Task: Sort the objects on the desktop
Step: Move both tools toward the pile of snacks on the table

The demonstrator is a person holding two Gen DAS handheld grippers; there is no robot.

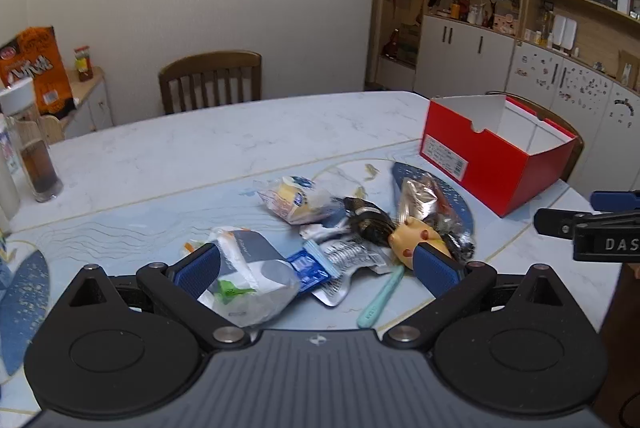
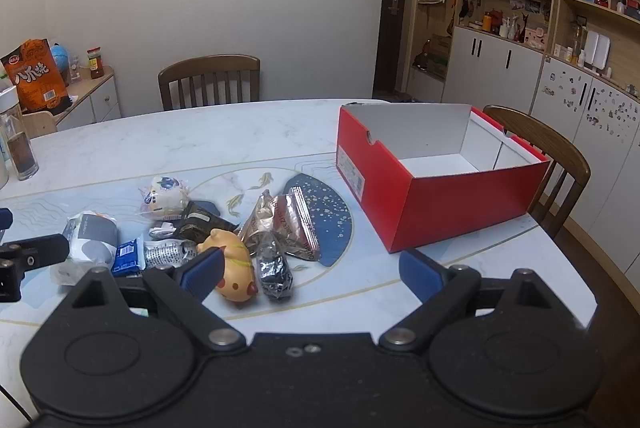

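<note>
While claws gape, box (image 2: pixel 460 195) nears table (image 2: pixel 540 268) edge.

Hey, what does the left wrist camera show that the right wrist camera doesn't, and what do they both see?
Only the left wrist view shows the mint green toothbrush lying at the near edge of the pile. Only the right wrist view shows the dark door and the white floor inside the red box. Both show the box, the yellow toy, the grey and white pouch, the blue packet, and each gripper's jaws standing wide with nothing between them.
</note>
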